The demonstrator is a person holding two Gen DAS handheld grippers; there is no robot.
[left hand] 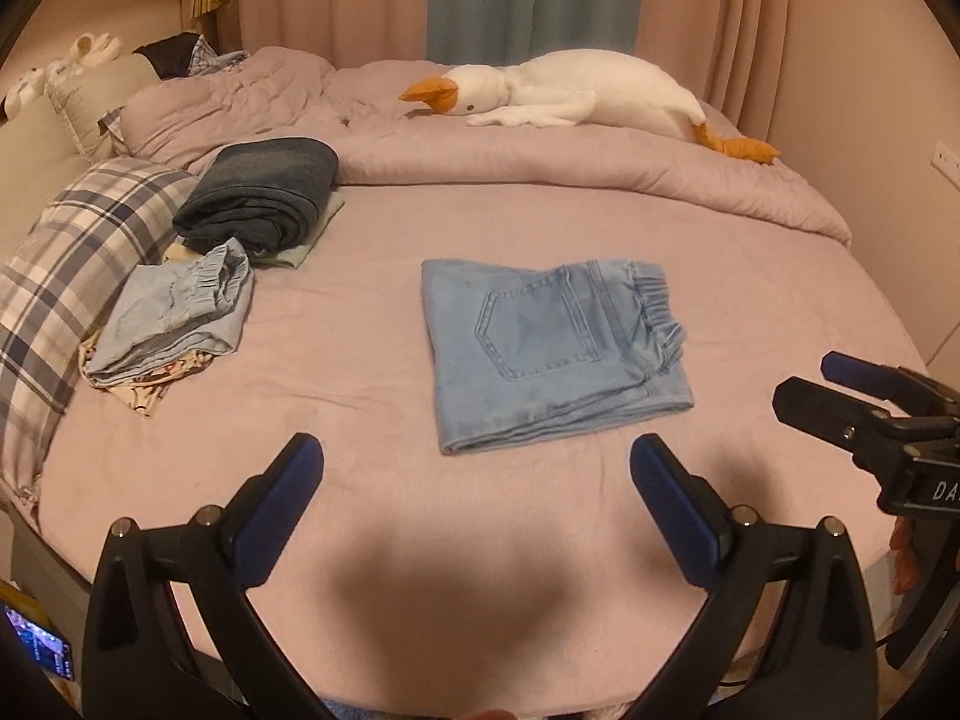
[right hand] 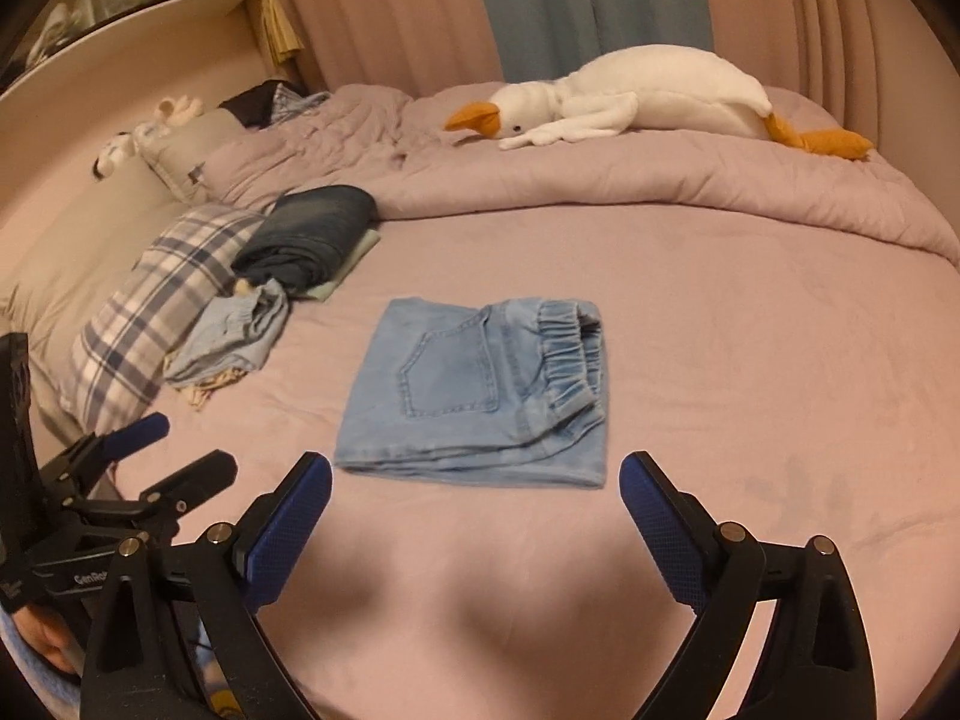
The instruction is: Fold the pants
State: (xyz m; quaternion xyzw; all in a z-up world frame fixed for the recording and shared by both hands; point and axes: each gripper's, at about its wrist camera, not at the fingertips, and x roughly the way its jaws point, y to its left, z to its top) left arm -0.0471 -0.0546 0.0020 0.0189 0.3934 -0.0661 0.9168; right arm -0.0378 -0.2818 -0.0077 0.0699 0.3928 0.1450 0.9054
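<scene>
Both the left gripper and the right gripper hang spread and empty above the bed. The folded pants lie flat just ahead; a careless brush could undo the fold.

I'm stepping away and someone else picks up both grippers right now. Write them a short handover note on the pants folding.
Left gripper: open, empty, above the bed.
Right gripper: open, empty, beside it.
Light blue denim pants with elastic waistband: folded into a compact rectangle, back pocket up, lying flat mid-bed on the pink sheet, touched by neither gripper.
Done: this pair looks fully folded.
Left: probably move it to the folded clothes by the plaid pillow, where dark blue folded jeans and a lighter folded pile sit.
</scene>
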